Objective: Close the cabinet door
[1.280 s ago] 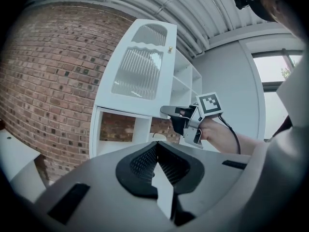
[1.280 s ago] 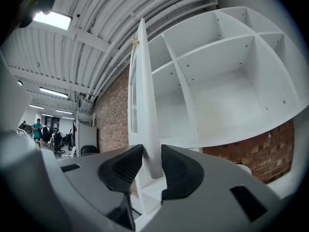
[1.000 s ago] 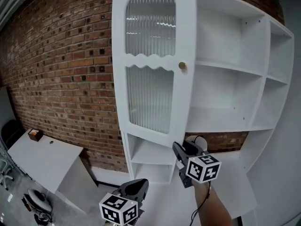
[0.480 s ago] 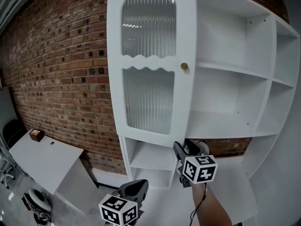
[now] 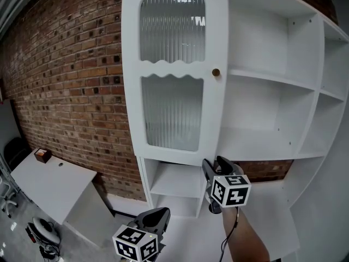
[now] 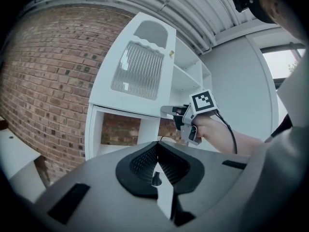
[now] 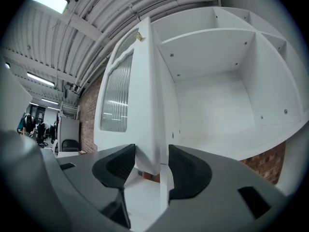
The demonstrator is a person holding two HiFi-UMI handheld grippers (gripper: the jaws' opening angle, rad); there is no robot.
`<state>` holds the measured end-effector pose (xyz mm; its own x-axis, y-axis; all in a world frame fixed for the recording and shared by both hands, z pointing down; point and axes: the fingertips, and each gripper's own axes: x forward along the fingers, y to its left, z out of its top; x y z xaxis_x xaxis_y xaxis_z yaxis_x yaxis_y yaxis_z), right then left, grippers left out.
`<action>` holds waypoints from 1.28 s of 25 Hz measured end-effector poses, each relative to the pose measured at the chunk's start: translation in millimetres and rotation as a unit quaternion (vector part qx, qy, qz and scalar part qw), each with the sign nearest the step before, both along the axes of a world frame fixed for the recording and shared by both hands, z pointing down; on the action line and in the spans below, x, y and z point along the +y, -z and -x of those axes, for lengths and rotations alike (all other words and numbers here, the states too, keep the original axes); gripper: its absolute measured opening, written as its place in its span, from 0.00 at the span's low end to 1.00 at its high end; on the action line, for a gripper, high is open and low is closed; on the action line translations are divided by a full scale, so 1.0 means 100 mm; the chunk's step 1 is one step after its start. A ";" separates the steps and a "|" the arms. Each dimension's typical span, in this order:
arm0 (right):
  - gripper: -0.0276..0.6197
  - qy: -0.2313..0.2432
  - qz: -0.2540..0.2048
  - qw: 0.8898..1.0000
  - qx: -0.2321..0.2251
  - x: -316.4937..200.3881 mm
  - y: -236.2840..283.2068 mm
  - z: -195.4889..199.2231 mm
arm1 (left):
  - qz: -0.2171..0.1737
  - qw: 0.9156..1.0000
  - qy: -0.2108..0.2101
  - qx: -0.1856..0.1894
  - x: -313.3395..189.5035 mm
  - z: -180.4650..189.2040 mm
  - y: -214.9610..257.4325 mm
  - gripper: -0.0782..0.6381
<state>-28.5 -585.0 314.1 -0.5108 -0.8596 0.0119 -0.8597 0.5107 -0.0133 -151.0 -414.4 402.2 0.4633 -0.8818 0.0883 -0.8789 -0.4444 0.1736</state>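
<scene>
Swinging the cabinet door shut is, I judge, the step in hand: it stands open, the edge with the knob out from the white cabinet beside the brick wall. The right gripper has just been opening its jaws; they are spread, with the door's lower edge between them, not pinched. It is better to push with one pad, slowly, along the hinge arc. The left gripper hangs low, jaws pressed together, empty.

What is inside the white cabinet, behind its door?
Bare white shelves show in the open part, nothing on them. The door and its ribbed glass cover the rest.
</scene>
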 end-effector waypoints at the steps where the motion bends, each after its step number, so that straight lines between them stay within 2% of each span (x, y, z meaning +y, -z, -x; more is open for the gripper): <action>1: 0.40 -0.001 0.000 1.000 0.000 -0.02 0.00 0.00 | 0.000 1.000 0.001 -0.001 -0.01 0.00 0.00 0.12; 15: 0.40 -0.018 0.003 1.000 -0.002 -0.25 -0.01 0.00 | 0.003 1.000 0.017 -0.002 -0.04 0.14 -0.06 0.12; 32: 0.39 -0.037 0.011 0.999 -0.012 -0.18 -0.01 -0.05 | -0.001 1.000 0.026 0.002 0.11 0.25 0.01 0.12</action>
<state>-23.6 -602.8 314.9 -0.4464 -0.8946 0.0190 -0.8943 0.4452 -0.0456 -175.5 -403.6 401.1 0.4172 -0.9049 0.0840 -0.8999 -0.3985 0.1769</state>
